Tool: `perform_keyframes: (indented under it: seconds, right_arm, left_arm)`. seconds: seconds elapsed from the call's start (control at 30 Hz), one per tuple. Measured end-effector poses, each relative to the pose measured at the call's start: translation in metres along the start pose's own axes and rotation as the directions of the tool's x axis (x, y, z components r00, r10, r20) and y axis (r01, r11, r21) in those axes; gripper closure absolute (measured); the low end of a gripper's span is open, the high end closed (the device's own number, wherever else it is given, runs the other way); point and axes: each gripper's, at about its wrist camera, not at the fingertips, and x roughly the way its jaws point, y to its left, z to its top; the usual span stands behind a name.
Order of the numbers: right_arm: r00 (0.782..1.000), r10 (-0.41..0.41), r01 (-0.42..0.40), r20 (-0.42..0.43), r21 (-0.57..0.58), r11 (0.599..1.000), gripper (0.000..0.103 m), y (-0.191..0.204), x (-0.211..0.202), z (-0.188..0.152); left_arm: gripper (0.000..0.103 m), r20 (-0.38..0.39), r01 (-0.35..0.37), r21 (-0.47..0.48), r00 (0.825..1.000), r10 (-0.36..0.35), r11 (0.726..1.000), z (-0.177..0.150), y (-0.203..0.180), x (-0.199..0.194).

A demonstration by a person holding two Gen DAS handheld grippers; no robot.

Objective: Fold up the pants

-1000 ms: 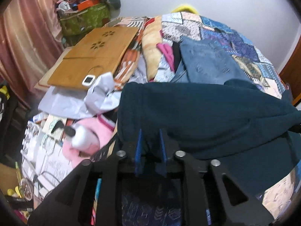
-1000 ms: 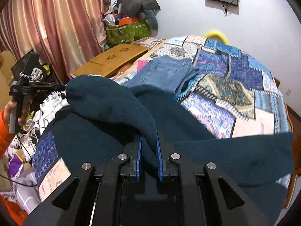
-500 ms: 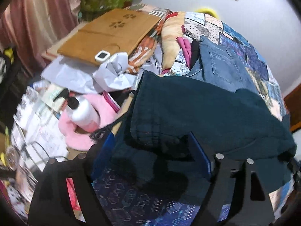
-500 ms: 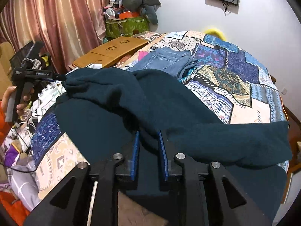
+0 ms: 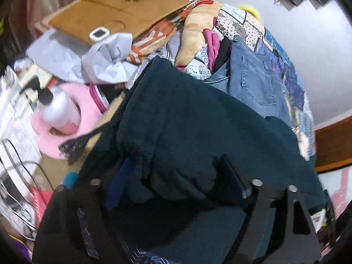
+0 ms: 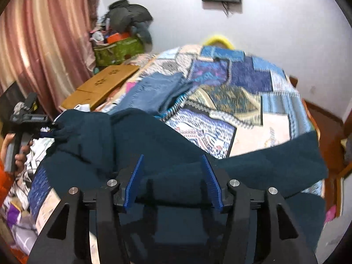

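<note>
Dark teal pants lie doubled over on the patchwork quilt, one leg stretching right. My left gripper hangs over the waistband end. Its jaws stand wide and are closing, with a bunched fold between the blue pads and no firm pinch showing. The right wrist view shows that same left gripper at the pants' left corner, in a person's hand. My right gripper is at the near edge. Its jaws are opening, and a roll of teal cloth lies loose between them.
Folded blue jeans lie on the quilt just beyond the pants. A wooden lap table and crumpled grey paper sit at the bed's left side. A white bottle stands on a pink slipper beside papers and cables. Curtains hang at left.
Both grippers were shut on a pinched fold of the pants a second ago; both jaws now stand apart and the fold lies on the bed. The left view has tipped down and rolled.
</note>
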Motion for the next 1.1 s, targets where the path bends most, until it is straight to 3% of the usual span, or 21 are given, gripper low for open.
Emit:
perform_keyframes:
  seconds: [0.07, 0.17, 0.27, 0.37, 0.47, 0.57, 0.73, 0.9, 1.0, 1.07, 1.1]
  right_arm:
    - [0.999, 0.000, 0.001, -0.036, 0.023, 1.000, 0.053, -0.005, 0.013, -0.002]
    - [0.997, 0.001, 0.001, -0.082, 0.031, 1.000, 0.053, -0.005, 0.028, -0.010]
    - [0.995, -0.005, 0.007, -0.101, 0.012, 1.000, 0.053, -0.002, 0.030, -0.016]
    - [0.995, -0.009, 0.008, -0.104, -0.008, 1.000, 0.053, 0.000, 0.025, -0.020]
    - [0.994, 0.000, -0.001, -0.109, -0.004, 1.000, 0.053, 0.001, 0.021, -0.021]
    - [0.994, -0.002, 0.001, -0.107, -0.003, 1.000, 0.053, 0.001, 0.018, -0.021]
    - [0.995, -0.002, 0.003, -0.103, 0.016, 1.000, 0.053, 0.002, 0.015, -0.024]
    - [0.995, 0.001, 0.002, -0.100, 0.028, 1.000, 0.052, 0.001, 0.011, -0.022]
    - [0.996, -0.011, 0.014, -0.091, 0.027, 1.000, 0.047, -0.003, 0.006, -0.022]
    - [0.996, -0.030, 0.033, -0.082, 0.030, 0.999, 0.045, -0.010, 0.001, -0.022]
    - [0.996, -0.036, 0.038, -0.080, 0.032, 0.999, 0.045, -0.013, 0.000, -0.021]
  left_arm:
    - [0.064, 0.029, -0.069, 0.069, 0.997, 0.067, 0.995, -0.002, -0.010, -0.001]
    - [0.087, 0.072, -0.096, 0.141, 0.994, 0.087, 0.985, -0.007, -0.021, -0.009]
    - [0.088, 0.173, -0.172, 0.202, 0.975, 0.138, 0.964, -0.012, -0.031, -0.030]
    - [0.090, 0.274, -0.242, 0.219, 0.945, 0.179, 0.945, -0.015, -0.031, -0.058]
    - [0.090, 0.311, -0.270, 0.194, 0.929, 0.201, 0.943, -0.018, -0.015, -0.078]
    - [0.090, 0.266, -0.263, 0.176, 0.940, 0.211, 0.949, -0.028, 0.007, -0.074]
    - [0.087, 0.138, -0.262, 0.189, 0.961, 0.238, 0.946, -0.053, 0.029, -0.032]
    - [0.076, 0.140, -0.328, 0.222, 0.943, 0.303, 0.918, -0.072, 0.024, -0.024]
    - [0.060, 0.165, -0.339, 0.256, 0.938, 0.305, 0.905, -0.070, 0.010, -0.036]
    - [0.042, 0.190, -0.322, 0.265, 0.942, 0.278, 0.909, -0.068, 0.002, -0.047]
    - [0.040, 0.208, -0.324, 0.267, 0.939, 0.274, 0.907, -0.065, -0.002, -0.053]
